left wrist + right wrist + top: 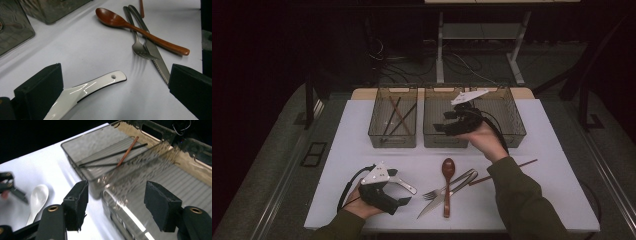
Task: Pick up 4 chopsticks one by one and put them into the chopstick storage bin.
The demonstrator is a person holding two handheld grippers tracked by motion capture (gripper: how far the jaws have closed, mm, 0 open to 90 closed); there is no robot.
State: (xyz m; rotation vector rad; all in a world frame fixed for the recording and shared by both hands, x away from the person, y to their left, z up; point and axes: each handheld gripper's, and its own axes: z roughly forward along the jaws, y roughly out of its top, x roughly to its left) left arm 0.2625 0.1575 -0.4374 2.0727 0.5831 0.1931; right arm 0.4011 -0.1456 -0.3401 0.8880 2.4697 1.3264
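1. The left gripper (404,201) has a chunky black body topped by a grey three-cornered plate with small dark markings; a black cable loops from its left side.
2. The right gripper (438,129) is black too, with a pale three-cornered plate on its far side and a black cable trailing along the wrist.
3. Both sleeves are dark olive green: the right sleeve (522,200) is loose and creased, the left sleeve (343,227) ends at a plain cuff.
4. In the gripper views, the jaws are thick, matte black rectangular blocks.
5. Brass-coloured round fittings sit in the black arms behind the right gripper's jaws.
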